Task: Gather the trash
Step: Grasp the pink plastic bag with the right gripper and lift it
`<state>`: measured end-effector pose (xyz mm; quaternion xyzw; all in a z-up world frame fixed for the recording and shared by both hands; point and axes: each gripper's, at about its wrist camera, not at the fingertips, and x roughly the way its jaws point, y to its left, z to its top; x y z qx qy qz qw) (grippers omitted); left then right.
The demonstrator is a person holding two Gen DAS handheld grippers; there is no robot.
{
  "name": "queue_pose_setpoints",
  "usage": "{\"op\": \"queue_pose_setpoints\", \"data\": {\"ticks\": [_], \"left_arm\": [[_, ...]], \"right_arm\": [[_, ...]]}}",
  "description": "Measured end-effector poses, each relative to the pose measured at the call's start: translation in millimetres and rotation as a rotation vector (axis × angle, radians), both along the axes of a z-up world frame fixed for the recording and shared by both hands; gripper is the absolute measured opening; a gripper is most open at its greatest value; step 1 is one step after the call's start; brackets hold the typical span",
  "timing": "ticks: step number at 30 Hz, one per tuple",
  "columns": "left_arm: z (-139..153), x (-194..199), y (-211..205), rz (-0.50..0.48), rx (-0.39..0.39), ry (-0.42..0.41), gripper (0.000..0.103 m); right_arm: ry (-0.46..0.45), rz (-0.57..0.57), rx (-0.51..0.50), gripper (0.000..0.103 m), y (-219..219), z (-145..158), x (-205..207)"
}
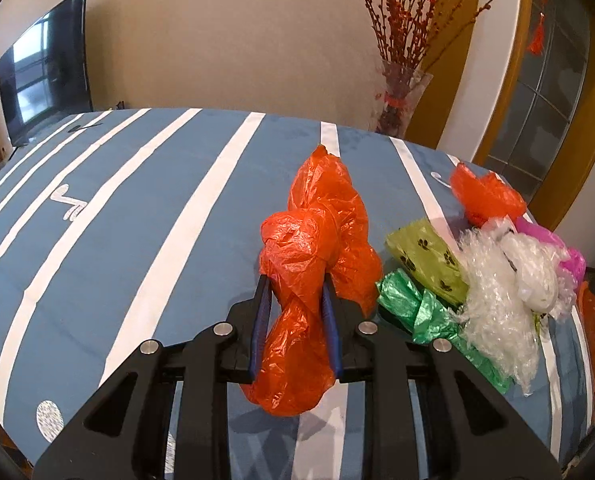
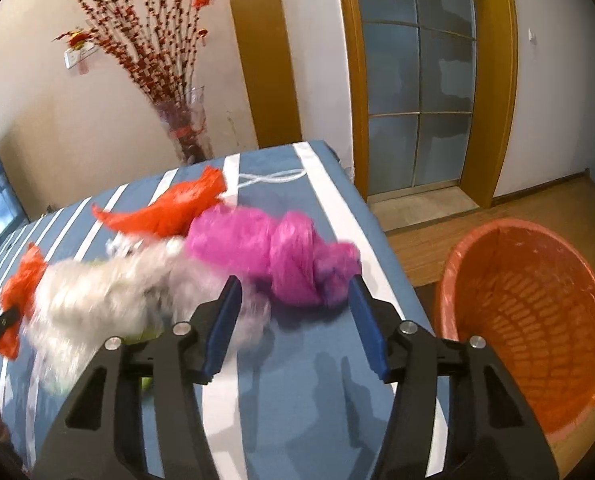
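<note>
In the left wrist view, a knotted orange bag (image 1: pixel 309 264) is being gripped by the left tongs (image 1: pixel 295 284), their blue pads pressed into its crumpled middle so that part of it is hanging below them. The striped blue and white bedcover (image 1: pixel 137 208) is lying underneath. Just to the right, a heap of trash is being left on the bed: a green bag (image 1: pixel 421 308), a yellow-green bag with paw prints (image 1: pixel 429 260), a bundle of clear plastic (image 1: pixel 497 304), a second orange bag (image 1: pixel 485 196) and a pink bag (image 1: pixel 569 252) (only its edge is being shown here). A vase of red branches (image 1: pixel 401 100) and a television (image 1: pixel 45 68) are being seen beyond the bed.

In the right wrist view, the right tongs (image 2: pixel 295 292) are being held apart around the near end of the pink bag (image 2: pixel 281 252); whether the pads are touching it cannot be told through the blur. An orange basket (image 2: pixel 537 320) is standing on the wooden floor (image 2: pixel 437 248) beside the bed.
</note>
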<state>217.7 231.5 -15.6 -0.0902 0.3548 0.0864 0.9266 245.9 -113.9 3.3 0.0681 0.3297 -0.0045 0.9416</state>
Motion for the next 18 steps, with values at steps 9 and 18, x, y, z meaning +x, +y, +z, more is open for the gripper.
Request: {"op": "queue_pose_setpoints", "data": {"ticks": [9,18], "left_arm": [[9,0,-4,-0.022,-0.016,-0.035,0.024],[33,-12,-26,-0.076,-0.025,-0.084,0.024]], "right_arm": [[0.070,-0.001,0.033,0.026,-1,-20,39],[0.003,0.006,-0.007,0.018,-5,-8,4]]}}
